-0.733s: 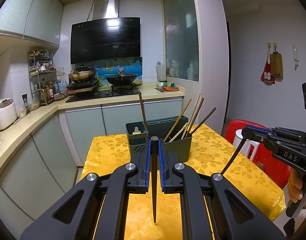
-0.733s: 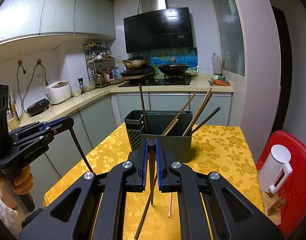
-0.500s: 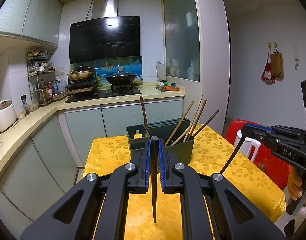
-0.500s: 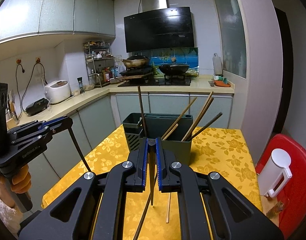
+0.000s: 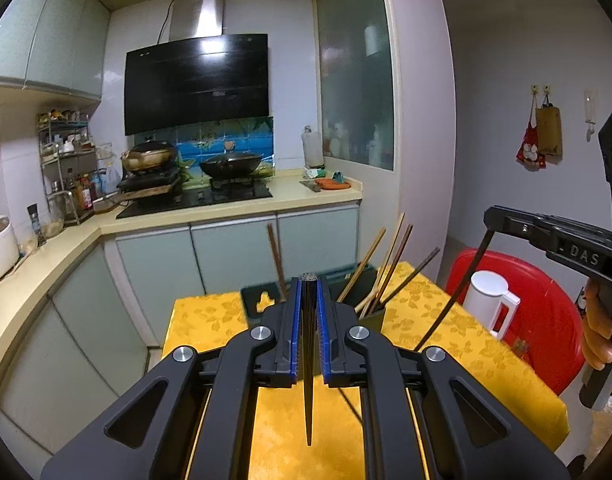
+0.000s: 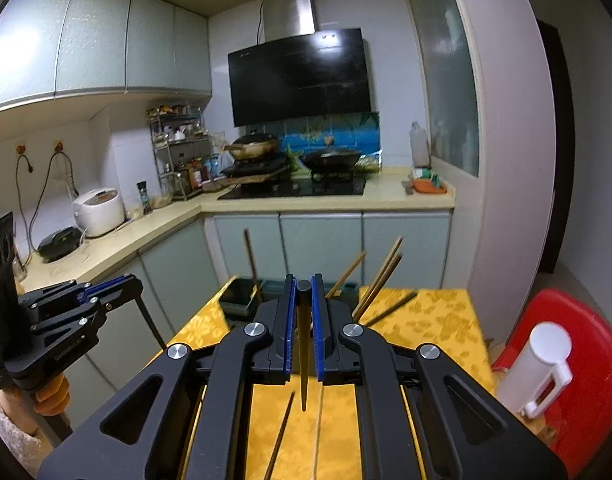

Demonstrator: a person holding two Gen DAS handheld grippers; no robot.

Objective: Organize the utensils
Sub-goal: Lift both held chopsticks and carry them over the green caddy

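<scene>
Several slim wooden chopsticks are already leaning in the dark green rectangular plastic holder on the yellow floral tablecloth, while at least two loose ones are lying on the cloth awaiting collection. The left gripper and right gripper are each clamping one dark tapered chopstick, tip pointing down, hovering level above the table short of the holder.

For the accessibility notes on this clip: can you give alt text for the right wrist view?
The right gripper is shut on a dark chopstick, tip down, above a yellow table. Beyond it stands a green holder with several chopsticks; two more lie on the table. At left, the left gripper grips another dark chopstick.
</scene>
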